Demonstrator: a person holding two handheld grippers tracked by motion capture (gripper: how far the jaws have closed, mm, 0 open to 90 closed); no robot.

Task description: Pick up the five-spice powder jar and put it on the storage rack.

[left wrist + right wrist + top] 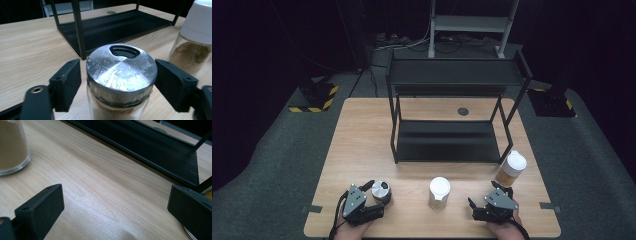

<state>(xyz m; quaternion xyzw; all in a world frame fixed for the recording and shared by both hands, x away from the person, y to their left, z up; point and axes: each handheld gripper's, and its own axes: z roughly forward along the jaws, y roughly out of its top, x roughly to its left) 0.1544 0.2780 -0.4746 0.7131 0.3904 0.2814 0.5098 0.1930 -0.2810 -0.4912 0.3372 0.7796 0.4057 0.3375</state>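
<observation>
A glass spice jar with a silver metal lid (381, 191) (121, 70) stands near the table's front left. My left gripper (379, 198) (117, 80) has a jaw on each side of it at lid height. A thin gap shows beside the left pad (68, 82); the right pad (175, 82) sits right at the lid's edge. My right gripper (483, 194) (115, 202) is open wide over bare wood at the front right, with nothing between its jaws.
A white-capped jar (439, 192) stands between the grippers. Another white-capped jar of brown powder (512, 169) stands by the black two-shelf rack (457, 120), whose lower shelf (112, 27) (150, 147) lies just beyond. A glass of brown powder (12, 145) is left of my right gripper.
</observation>
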